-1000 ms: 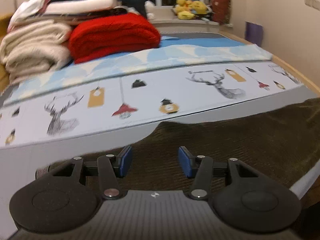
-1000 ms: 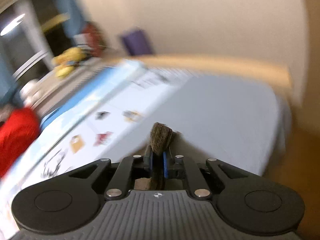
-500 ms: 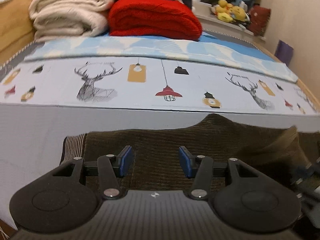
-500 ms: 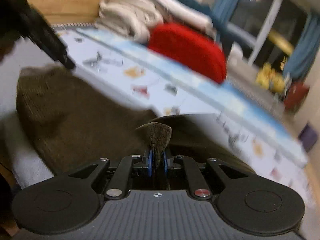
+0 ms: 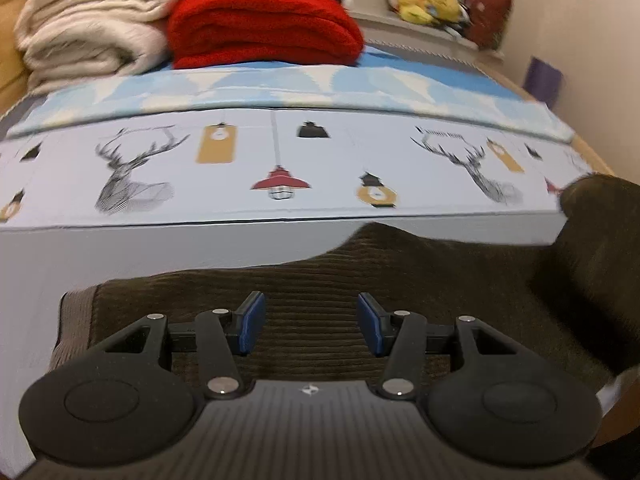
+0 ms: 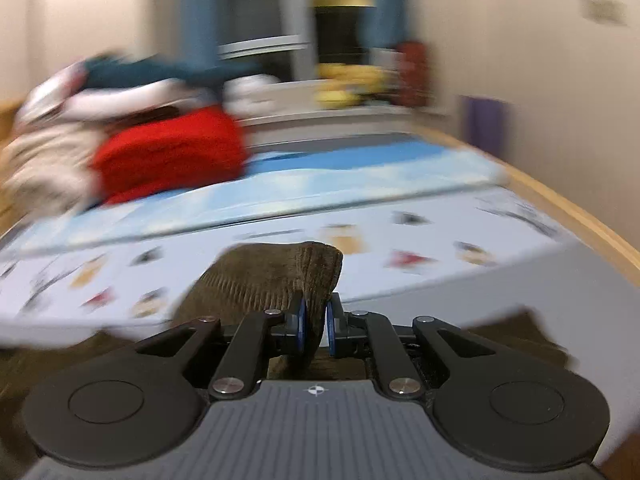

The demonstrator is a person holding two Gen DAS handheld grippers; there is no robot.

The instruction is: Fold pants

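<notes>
Dark brown corduroy pants [image 5: 400, 272] lie across the near edge of the bed, with the ribbed waistband [image 5: 74, 320] at the left. My left gripper [image 5: 308, 322] is open and empty just above the pants near the waistband. A raised fold of the pants stands at the right edge of this view. My right gripper [image 6: 314, 322] is shut on a bunched end of the pants [image 6: 272, 276] and holds it lifted above the bed. The right wrist view is blurred.
The bed sheet [image 5: 280, 160] has deer and lamp prints. A red folded blanket [image 5: 264, 24], a cream blanket [image 5: 88, 40] and other stacked bedding lie at the back. Yellow plush toys [image 5: 428, 0] sit on a shelf. A wall runs along the right.
My right gripper has swung the held pants end round and now faces the bedding stack. My left gripper stays open over the waistband, and a raised fold has come in at its right.
</notes>
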